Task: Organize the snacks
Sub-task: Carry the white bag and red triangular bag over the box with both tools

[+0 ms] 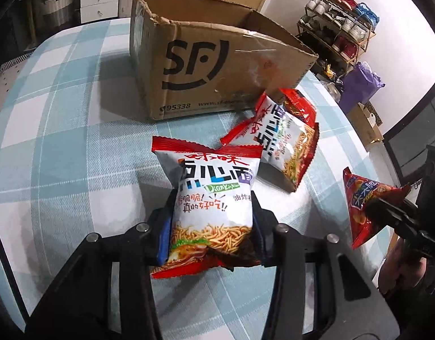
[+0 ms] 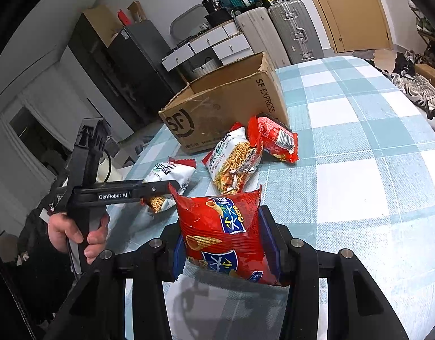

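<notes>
Gripping a white noodle snack bag, the left tongs hold it just in front of the SF carton; right tongs clamp a red crisp bag (lifted above the checked worktop), nearer than the carton.

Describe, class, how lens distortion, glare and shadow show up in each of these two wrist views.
Left wrist view: the fisheye bows the checked tablecloth and black corners frame the picture; glare streaks the cardboard box. Right wrist view: the same bowing bends the suitcases; highlights glint on the red crisp bag in the right gripper, which throws a shadow on the cloth below.
</notes>
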### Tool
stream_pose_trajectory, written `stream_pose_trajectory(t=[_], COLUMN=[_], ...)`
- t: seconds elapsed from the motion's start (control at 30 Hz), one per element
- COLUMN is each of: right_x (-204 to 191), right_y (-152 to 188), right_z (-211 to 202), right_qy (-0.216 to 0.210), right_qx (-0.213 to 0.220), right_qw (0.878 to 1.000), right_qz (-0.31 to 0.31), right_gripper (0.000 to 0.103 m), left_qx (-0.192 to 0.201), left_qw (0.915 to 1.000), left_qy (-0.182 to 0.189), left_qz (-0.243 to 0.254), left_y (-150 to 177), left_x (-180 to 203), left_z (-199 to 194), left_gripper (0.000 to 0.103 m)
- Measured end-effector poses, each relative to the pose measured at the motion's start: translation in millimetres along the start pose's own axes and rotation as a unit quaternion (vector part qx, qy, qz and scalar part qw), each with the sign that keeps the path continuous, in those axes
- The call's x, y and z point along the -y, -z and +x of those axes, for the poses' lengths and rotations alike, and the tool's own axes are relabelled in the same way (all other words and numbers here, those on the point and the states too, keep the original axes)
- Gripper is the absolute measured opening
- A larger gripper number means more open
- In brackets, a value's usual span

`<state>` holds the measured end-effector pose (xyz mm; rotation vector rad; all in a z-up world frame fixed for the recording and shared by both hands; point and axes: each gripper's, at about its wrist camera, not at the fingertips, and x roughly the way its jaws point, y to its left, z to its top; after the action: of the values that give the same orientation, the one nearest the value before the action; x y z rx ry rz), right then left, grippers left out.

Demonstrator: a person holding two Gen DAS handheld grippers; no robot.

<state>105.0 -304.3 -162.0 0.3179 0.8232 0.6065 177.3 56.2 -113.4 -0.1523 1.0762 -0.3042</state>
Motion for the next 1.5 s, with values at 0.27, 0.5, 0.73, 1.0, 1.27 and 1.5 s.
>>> stream_pose_trajectory(t=[0.27,0.5,0.73,1.0,1.27,1.5], right_x=[-7.6,-14.9,-27.0,-40.1,-52.5,-61.9], right_y=[4.2,-1.5,-20.6,-60.1,-112.0,-159.9], right_z=[-13.1,-25.1,-37.2,-43.7,-41.8,-26.5], right_qy=[0.001,-0.003,-0.015,-0.032,-0.043,-0.027], right_qx=[0.011,0.026,0.041,0.056,0.068,0.071], right_qw=[1.000,1.000,0.999,0.997,0.995,0.994], right_qz=[-0.005,-0.011,-0.026,-0.038,-0.056,-0.080], right_gripper=[0.046,0.046,0.046,0.046,0.046,0.046], left_qx=[0.015,0.036,0.037,0.061,0.079,0.081], left_qw=[0.9998,0.9991,0.9987,0.9965,0.9955,0.9955], left_qy=[0.007,0.013,0.036,0.052,0.042,0.037], left_qz=[0.009,0.019,0.008,0.022,0.032,0.032], left_y=[10.6,14.7,7.1,-13.7,-52.4,-98.1], left_x=[17.2,33.5,46.1,58.2,58.4,55.0], left_z=[-27.0,-56.5,-88.4,-119.1,-137.2,-136.9], left_gripper=[0.042,0.042,0.042,0.042,0.042,0.042])
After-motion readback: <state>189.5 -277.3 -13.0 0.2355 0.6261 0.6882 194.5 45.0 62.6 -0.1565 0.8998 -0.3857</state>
